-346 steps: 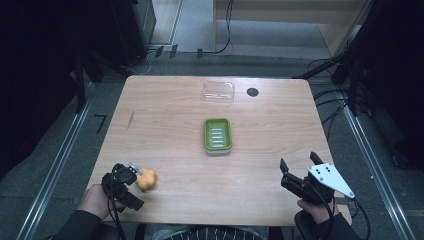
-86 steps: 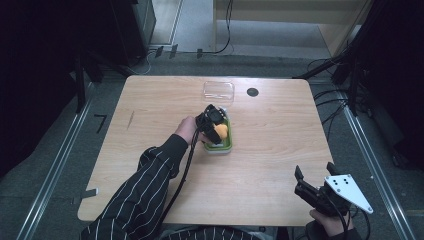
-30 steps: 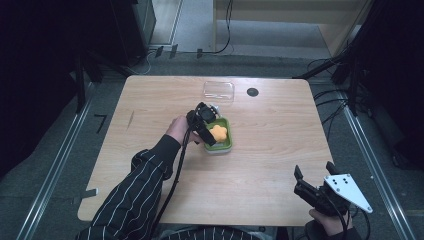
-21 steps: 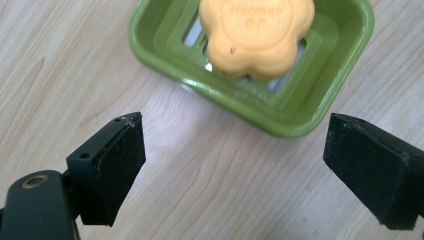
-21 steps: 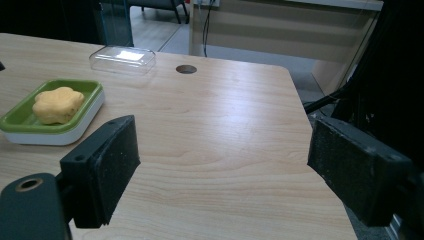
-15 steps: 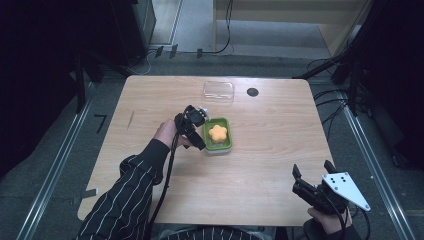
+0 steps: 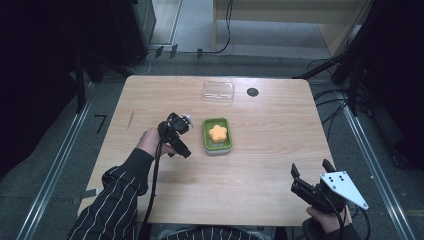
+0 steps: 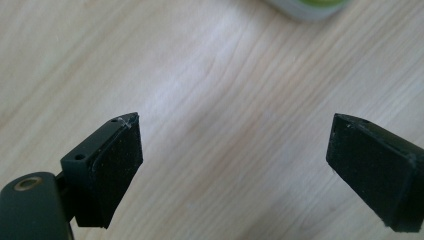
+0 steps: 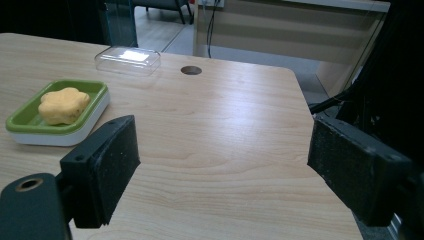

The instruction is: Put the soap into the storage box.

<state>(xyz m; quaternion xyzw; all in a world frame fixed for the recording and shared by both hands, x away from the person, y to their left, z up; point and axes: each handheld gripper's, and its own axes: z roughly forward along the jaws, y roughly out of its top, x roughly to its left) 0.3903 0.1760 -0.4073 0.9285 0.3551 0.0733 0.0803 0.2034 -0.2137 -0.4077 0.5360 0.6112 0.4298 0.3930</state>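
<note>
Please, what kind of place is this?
Probably a lab recording station: a bare wooden table with a cable hole, loose cables on the floor, and metal rails beside it.
</note>
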